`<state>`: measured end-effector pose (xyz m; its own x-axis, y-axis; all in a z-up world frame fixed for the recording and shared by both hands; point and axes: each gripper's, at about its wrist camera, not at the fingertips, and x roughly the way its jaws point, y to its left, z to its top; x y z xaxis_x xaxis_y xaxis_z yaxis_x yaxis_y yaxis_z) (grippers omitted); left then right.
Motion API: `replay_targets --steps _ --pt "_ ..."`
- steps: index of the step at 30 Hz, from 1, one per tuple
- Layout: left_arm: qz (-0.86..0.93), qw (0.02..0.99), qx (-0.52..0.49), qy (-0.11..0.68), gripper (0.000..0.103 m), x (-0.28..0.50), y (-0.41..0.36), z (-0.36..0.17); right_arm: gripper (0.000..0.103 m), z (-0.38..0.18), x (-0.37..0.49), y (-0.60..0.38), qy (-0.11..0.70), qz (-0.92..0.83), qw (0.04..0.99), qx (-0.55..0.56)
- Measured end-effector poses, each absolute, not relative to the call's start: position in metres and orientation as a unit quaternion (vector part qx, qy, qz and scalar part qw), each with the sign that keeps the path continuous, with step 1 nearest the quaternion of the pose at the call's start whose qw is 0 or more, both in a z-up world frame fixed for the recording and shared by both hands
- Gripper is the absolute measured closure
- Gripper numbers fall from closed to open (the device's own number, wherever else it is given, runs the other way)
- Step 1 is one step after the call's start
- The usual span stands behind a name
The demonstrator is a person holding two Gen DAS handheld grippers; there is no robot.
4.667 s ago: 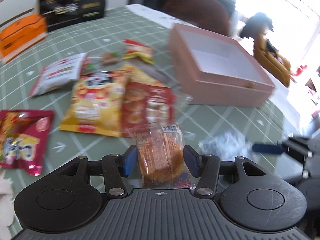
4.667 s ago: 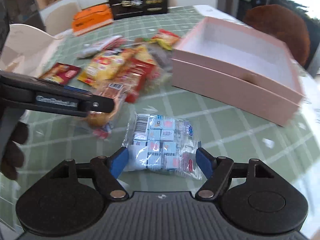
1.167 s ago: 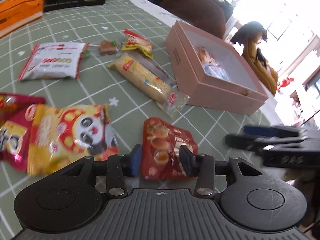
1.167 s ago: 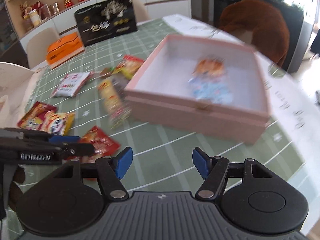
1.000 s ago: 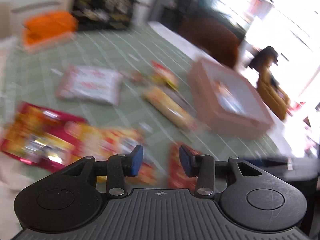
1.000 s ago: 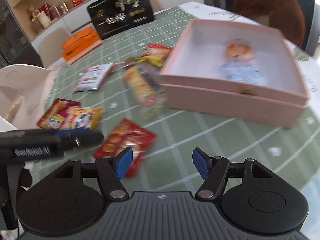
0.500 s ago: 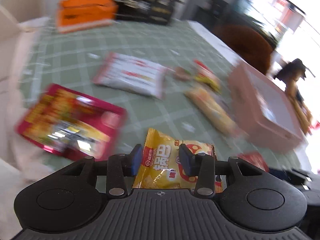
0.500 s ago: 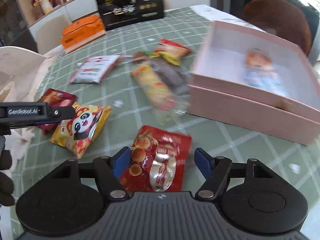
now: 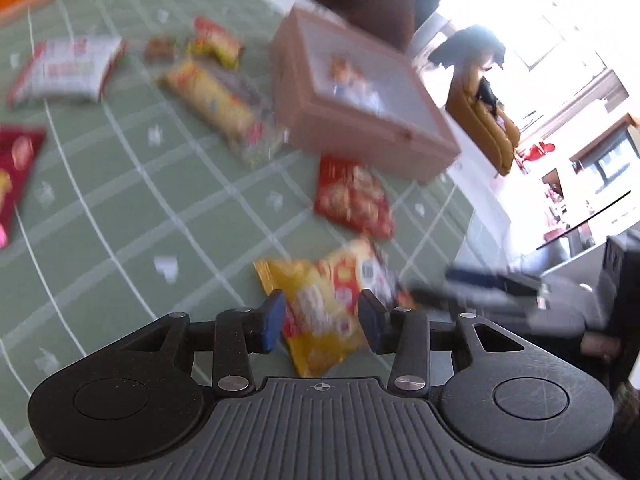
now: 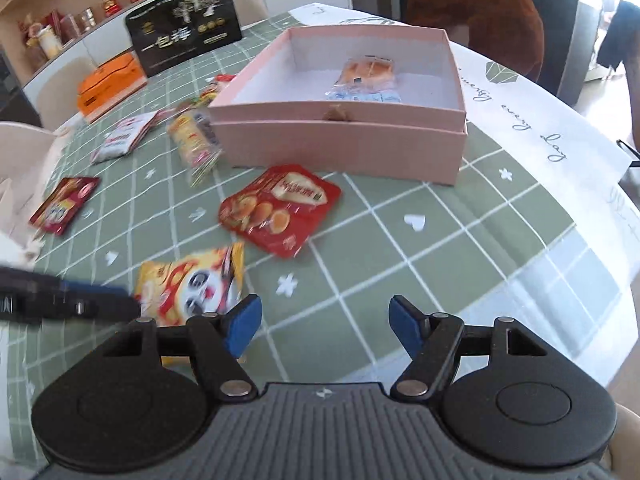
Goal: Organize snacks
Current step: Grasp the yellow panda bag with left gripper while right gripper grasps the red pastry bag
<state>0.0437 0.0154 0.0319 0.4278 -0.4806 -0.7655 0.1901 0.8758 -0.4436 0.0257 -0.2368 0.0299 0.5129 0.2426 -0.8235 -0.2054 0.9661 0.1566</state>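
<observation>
left gripper (image 9: 322,322): its blue pads sit either side of the yellow bag (image 9: 328,298), but the view is blurred by motion and it cannot be told whether they press it or merely frame it. in the right wrist view the same gripper (image 10: 100,304) shows as a dark blurred bar at the left edge, its tip at the bag's (image 10: 196,280) near-left corner; the bag carries a panda face and appears to lie on the green checked cloth (image 10: 400,264).

right gripper (image 10: 324,326): jaws wide apart and holding nothing, with only cloth between them — the yellow bag lies just to its left.

pink box (image 10: 340,148): open-topped, beyond both grippers. inside lie an orange pastry packet (image 10: 368,70) and, touching its near edge, a clear packet of blue-and-white sweets (image 10: 362,96). in the left wrist view the box (image 9: 316,108) is blurred and its contents show only as smears.

red bag (image 10: 280,210): flat on the cloth between the yellow bag and the box, near the box's front wall but apart from it; also seen in the left wrist view (image 9: 352,202).

further out, left of the box: a long clear-ended packet (image 10: 194,140) just beside the box's corner, a white packet (image 10: 120,140) and a dark red packet (image 10: 66,202) — all loose on the cloth. an orange box (image 10: 110,86) and a black box (image 10: 186,42) stand at the far edge.
</observation>
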Motion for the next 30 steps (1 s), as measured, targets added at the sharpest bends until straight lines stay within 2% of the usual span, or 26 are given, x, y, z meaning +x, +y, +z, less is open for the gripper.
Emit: replay_targets --steps 5,12,16,20,26,30 --pt "-0.19 0.866 -0.116 0.448 0.058 0.073 0.018 0.037 0.032 0.035 0.0 -0.233 0.493 0.163 0.855 0.006" --pt "-0.24 0.844 -0.073 0.474 0.058 0.088 0.001 0.013 0.032 0.039 -0.011 -0.214 0.503 0.219 0.836 -0.002" --pt "-0.265 0.836 -0.034 0.479 0.057 0.064 -0.007 0.017 0.032 0.028 0.017 -0.206 0.493 0.137 0.859 -0.025" --pt "-0.22 0.863 0.044 0.453 0.057 0.039 -0.021 0.033 0.032 0.031 0.037 -0.224 0.49 0.077 0.868 0.017" --pt "-0.193 0.867 0.059 0.455 0.057 0.026 -0.055 0.037 0.032 0.042 0.03 -0.267 0.474 0.034 0.879 0.046" --pt "-0.188 0.862 0.154 0.444 0.049 0.017 -0.095 0.019 0.032 0.039 0.018 -0.294 0.477 0.002 0.877 0.068"
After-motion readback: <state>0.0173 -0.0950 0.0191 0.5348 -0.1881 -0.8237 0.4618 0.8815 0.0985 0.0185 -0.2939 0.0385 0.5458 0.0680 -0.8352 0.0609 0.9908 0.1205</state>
